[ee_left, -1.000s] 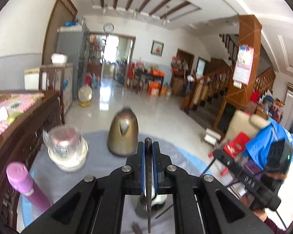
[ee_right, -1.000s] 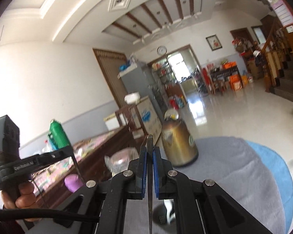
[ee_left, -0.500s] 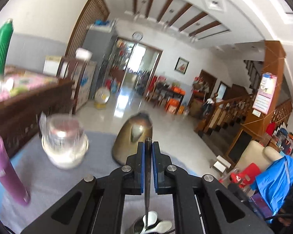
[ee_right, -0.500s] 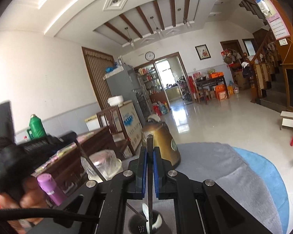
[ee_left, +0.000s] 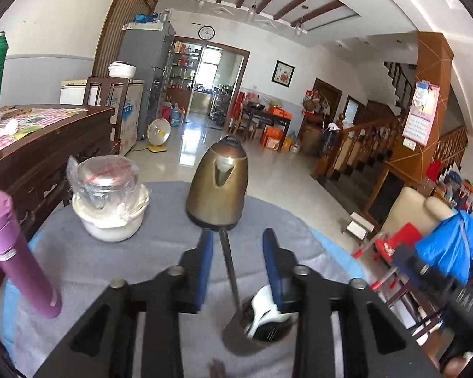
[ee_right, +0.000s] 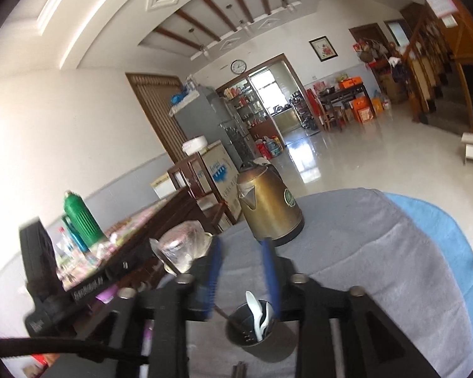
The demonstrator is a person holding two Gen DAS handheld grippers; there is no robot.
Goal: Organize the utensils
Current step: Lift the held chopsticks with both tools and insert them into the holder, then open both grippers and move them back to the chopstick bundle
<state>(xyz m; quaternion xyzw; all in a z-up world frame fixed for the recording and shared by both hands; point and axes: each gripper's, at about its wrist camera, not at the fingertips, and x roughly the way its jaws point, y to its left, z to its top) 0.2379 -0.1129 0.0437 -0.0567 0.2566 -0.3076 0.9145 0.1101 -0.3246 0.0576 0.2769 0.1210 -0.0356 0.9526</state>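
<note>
A dark metal utensil holder [ee_left: 257,334] stands on the grey cloth, just below both grippers; it also shows in the right wrist view [ee_right: 252,334]. White spoons [ee_left: 263,310] and a thin dark utensil [ee_left: 228,267] stand in it, and the spoons [ee_right: 258,318] show in the right wrist view too. My left gripper [ee_left: 236,242] is open with the dark utensil's handle standing free between its fingers. My right gripper [ee_right: 241,252] is open and empty above the holder. The left gripper's body [ee_right: 47,283] shows at the right view's left.
A brass kettle [ee_left: 219,189] stands behind the holder. A plastic-wrapped white pot [ee_left: 108,201] is at the back left, a pink bottle [ee_left: 15,252] at the left edge. A wooden cabinet [ee_left: 31,157] borders the table's left. Dark sticks [ee_right: 239,370] lie near the front.
Both grippers have opened. The thin utensils they held between their fingers now stand in the holder. Both views have tilted down toward the holder.
</note>
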